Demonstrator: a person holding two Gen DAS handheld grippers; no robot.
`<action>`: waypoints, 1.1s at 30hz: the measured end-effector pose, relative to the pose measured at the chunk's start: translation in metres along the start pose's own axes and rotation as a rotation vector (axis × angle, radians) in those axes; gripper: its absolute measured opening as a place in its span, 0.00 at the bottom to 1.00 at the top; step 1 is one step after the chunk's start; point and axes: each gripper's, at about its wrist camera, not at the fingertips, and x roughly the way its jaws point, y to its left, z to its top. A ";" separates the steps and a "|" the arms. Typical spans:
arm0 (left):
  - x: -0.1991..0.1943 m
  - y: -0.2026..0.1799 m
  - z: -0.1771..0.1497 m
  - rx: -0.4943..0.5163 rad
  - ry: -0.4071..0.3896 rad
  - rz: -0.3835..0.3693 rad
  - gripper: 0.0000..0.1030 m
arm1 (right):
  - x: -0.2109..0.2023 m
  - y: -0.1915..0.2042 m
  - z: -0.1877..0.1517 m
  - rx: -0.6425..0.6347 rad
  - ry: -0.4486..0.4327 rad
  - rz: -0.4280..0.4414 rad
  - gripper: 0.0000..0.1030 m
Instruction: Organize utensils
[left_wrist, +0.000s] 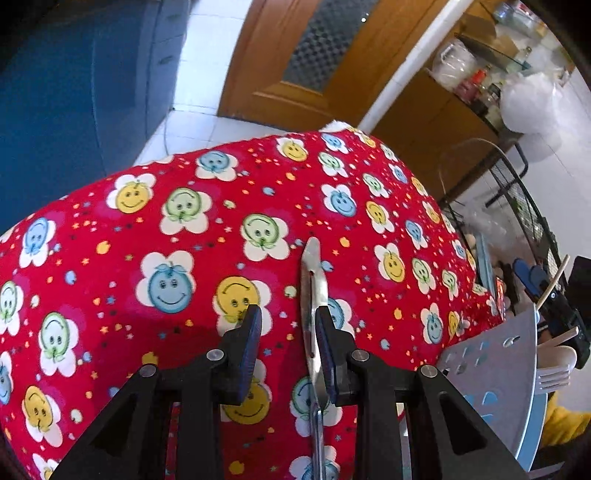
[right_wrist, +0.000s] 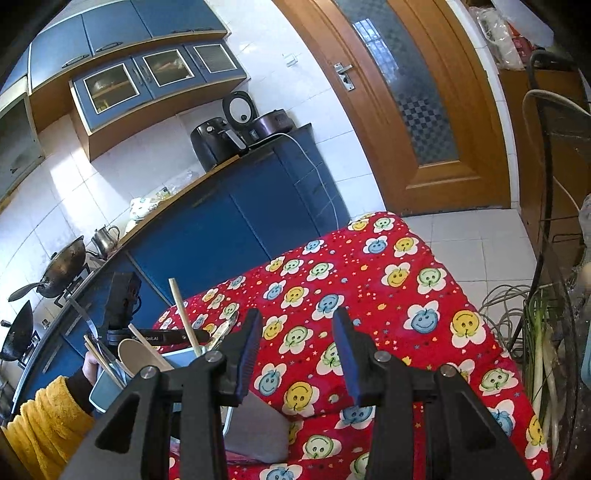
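My left gripper (left_wrist: 288, 325) is open above the red smiley-face tablecloth (left_wrist: 184, 236). A metal utensil with a slotted blade (left_wrist: 313, 295) stands between its fingers, resting against the right finger (left_wrist: 327, 343) and apart from the left one. At the right edge a grey holder (left_wrist: 495, 376) holds a white fork (left_wrist: 552, 378) and wooden chopsticks (left_wrist: 550, 286). My right gripper (right_wrist: 297, 332) is open and empty over the cloth (right_wrist: 388, 295). The same holder (right_wrist: 110, 384) with a wooden spoon (right_wrist: 138, 352) and chopsticks (right_wrist: 184, 317) shows at its left.
A gloved hand in a yellow sleeve (right_wrist: 48, 417) holds the other gripper beside the holder. Blue cabinets (right_wrist: 229, 218) and a stove with woks (right_wrist: 59, 266) stand behind. A wire rack with leeks (right_wrist: 546, 350) is at the right, a wooden door (right_wrist: 417, 103) beyond.
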 end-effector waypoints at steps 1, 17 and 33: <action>0.003 -0.003 0.001 0.009 0.006 0.000 0.29 | 0.001 0.000 -0.001 0.002 0.004 -0.001 0.41; -0.001 -0.015 -0.007 0.049 -0.077 0.097 0.01 | 0.001 0.007 -0.019 -0.016 0.064 -0.020 0.42; -0.096 0.020 -0.068 -0.217 -0.449 0.250 0.00 | -0.030 0.025 -0.041 -0.061 0.039 0.008 0.42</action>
